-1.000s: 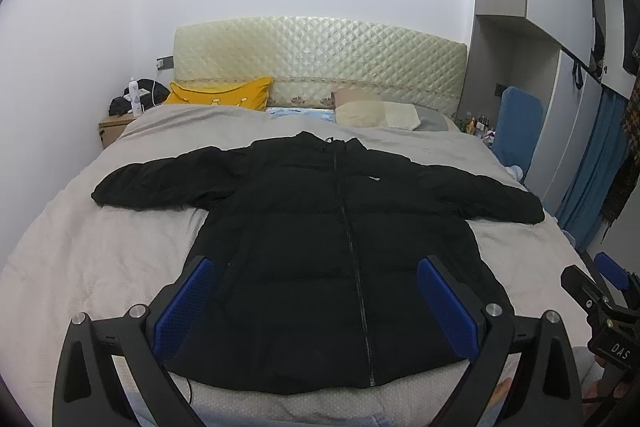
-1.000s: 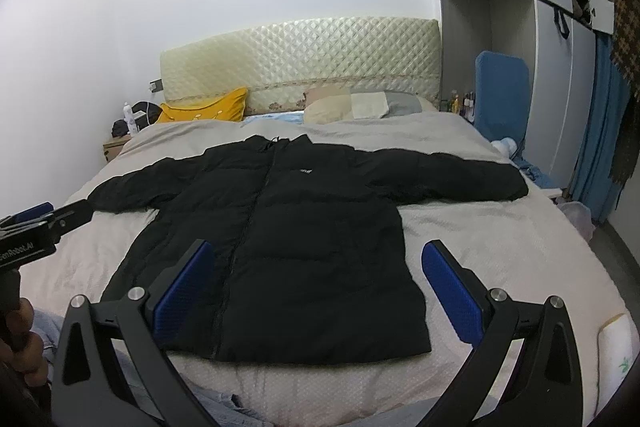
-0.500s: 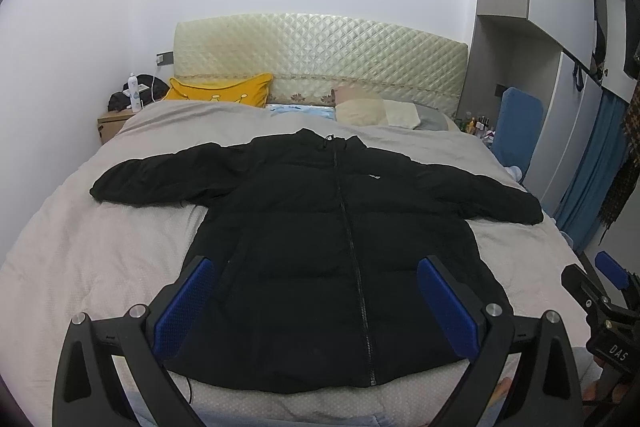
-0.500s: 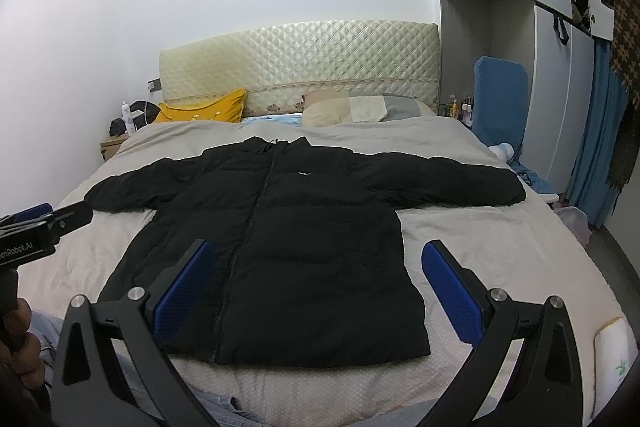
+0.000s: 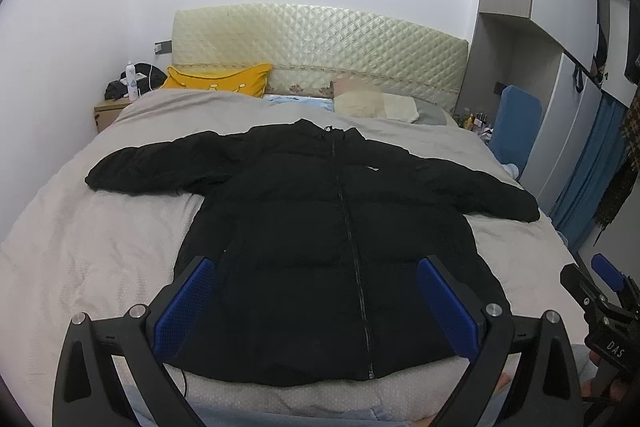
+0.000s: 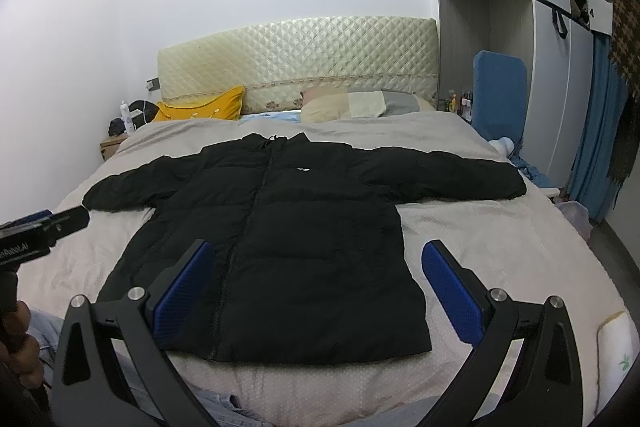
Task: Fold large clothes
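Black jacket (image 5: pixel 332 251) lies flat on the bed (image 5: pixel 80 247), front up, zipper closed, both sleeves spread sideways, collar toward the headboard (image 5: pixel 320 59), hem near the foot edge. Left claw (image 5: pixel 316 303) is held above the hem, jaws wide apart, nothing between them. Right claw (image 6: pixel 320 291) is likewise spread wide and empty, above the jacket's lower right part. Neither claw touches the fabric. Yellow pillow (image 5: pixel 220 81) and pale pillow (image 6: pixel 344 105) sit at the headboard, well apart from the jacket.
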Demonstrator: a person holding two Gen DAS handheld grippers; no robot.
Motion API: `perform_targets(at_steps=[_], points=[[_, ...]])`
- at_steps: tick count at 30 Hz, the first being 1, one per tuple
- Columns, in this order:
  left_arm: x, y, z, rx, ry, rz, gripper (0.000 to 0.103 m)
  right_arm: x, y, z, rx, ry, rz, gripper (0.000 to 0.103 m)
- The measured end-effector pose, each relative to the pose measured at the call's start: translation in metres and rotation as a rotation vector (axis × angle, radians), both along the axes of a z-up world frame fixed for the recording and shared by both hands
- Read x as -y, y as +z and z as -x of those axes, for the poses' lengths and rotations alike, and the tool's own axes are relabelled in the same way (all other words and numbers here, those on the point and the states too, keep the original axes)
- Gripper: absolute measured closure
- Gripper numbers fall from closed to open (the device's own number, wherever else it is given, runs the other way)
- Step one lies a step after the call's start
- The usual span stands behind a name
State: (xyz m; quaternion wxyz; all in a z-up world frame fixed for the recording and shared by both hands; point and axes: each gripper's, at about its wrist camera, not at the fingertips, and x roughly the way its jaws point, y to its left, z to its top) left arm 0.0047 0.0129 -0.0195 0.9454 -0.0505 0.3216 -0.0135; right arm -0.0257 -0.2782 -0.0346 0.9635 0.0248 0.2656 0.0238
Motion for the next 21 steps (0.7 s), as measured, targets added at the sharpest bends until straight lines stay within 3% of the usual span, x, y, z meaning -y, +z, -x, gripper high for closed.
perform_targets(at_steps=[21], points=[[-0.007, -0.002, -0.015, -0.029, 0.018, -0.011, 0.001, 0.005, -0.006, -0.014, -0.005, 0.024, -0.009, 0.0]])
